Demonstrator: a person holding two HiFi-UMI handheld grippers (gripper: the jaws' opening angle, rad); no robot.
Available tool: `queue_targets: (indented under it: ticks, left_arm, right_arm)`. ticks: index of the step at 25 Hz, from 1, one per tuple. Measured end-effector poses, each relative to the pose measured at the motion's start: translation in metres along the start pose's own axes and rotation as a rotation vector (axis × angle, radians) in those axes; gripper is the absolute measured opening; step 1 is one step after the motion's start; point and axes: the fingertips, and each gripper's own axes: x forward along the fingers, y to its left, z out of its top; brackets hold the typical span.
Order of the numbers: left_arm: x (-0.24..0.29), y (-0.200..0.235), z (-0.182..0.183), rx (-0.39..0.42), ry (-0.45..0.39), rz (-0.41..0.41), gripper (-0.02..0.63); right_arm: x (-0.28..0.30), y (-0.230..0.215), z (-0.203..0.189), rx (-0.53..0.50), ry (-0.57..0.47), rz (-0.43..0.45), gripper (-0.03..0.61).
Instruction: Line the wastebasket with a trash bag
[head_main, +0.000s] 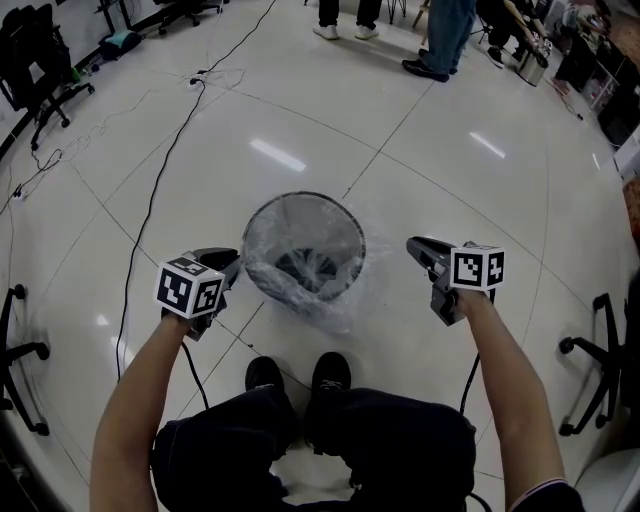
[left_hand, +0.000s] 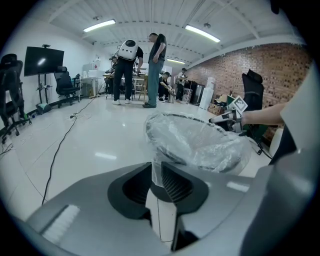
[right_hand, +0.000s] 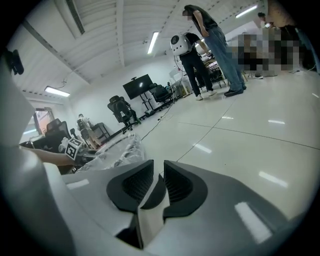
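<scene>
A round black mesh wastebasket (head_main: 262, 215) stands on the floor just ahead of my feet. A clear trash bag (head_main: 335, 302) lines it, and its film is folded out over the rim and hangs down the near side. My left gripper (head_main: 232, 262) is at the basket's left rim. In the left gripper view, the left gripper (left_hand: 156, 169) is shut on a strip of the bag (left_hand: 200, 145) that runs from the basket (left_hand: 150, 136) into the jaws. My right gripper (head_main: 415, 243) hovers to the right of the basket, apart from the bag. In the right gripper view, the right gripper (right_hand: 158, 181) has its jaws slightly apart, with nothing between them.
A black cable (head_main: 150, 205) runs across the glossy white floor at the left. Office chairs stand at the left edge (head_main: 20, 370) and the right edge (head_main: 592, 372). People (head_main: 442, 40) stand at the far end. My shoes (head_main: 300, 375) are just behind the basket.
</scene>
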Motion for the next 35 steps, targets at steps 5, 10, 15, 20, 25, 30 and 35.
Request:
queue_targets:
  ticks: [5,10,15,20,25,30,35]
  left_arm:
    - [-0.007,0.008,0.001,0.001,-0.004,0.04,0.069]
    - [-0.027,0.022,0.006,0.005,-0.025,0.111,0.069]
    - [-0.053,0.023,0.025,0.028,-0.087,0.151,0.071]
    - [-0.072,-0.006,0.067,0.086,-0.198,0.12,0.066]
    - [-0.092,-0.05,0.113,0.162,-0.302,0.077,0.052]
    - [-0.107,-0.094,0.146,0.2,-0.384,0.042,0.048]
    - [-0.117,-0.123,0.16,0.198,-0.438,0.019,0.048]
  right_arm:
    - [-0.006,-0.004,0.002,-0.072,-0.016,-0.05,0.058]
    - [-0.004,0.023,0.015,-0.177,-0.04,-0.049,0.021]
    - [-0.008,0.061,0.035,-0.253,-0.086,-0.029,0.003]
    - [-0.011,0.103,0.05,-0.335,-0.117,-0.022,0.002]
    - [-0.019,0.155,0.068,-0.426,-0.165,-0.008,0.002]
    - [-0.029,0.209,0.082,-0.493,-0.207,0.013,0.002]
    - [-0.033,0.248,0.095,-0.511,-0.24,0.015,0.002]
